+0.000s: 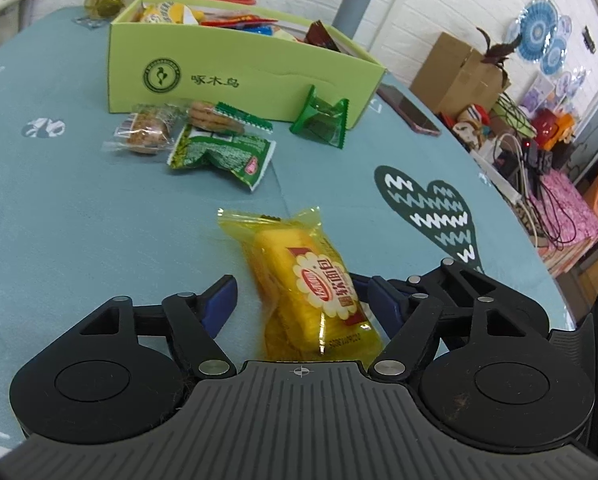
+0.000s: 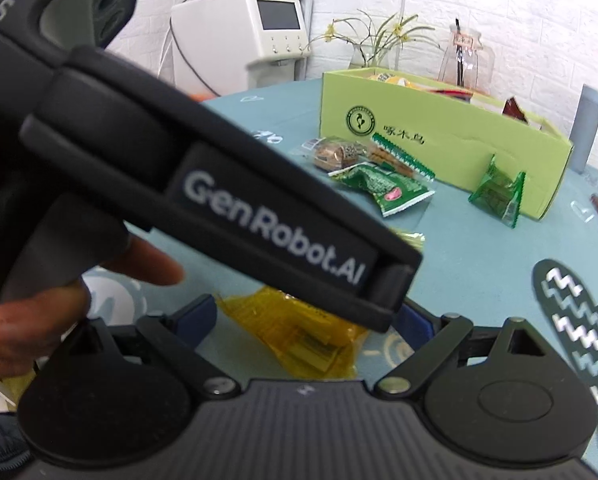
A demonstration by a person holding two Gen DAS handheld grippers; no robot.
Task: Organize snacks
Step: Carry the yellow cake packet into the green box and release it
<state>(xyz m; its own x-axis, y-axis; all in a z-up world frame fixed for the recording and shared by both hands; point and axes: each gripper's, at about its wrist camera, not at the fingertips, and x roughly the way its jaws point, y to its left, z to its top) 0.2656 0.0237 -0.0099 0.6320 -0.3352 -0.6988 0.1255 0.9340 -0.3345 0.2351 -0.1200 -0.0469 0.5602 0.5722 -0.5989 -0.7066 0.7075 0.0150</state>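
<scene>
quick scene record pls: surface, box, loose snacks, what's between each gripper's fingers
surface: teal patterned tablecloth
box: light green open cardboard box, already holds several snack packets
loose by box: clear-wrapped brown cake, biscuit in green-edged clear wrapper, green printed foil packet, small translucent green packet leaning on the box front
left gripper: open, yellow wrapped cracker pack lies between its fingers, no grip visible
right gripper: open, crinkled amber wrapper between its fingers, partly hidden by the other gripper's black body
</scene>
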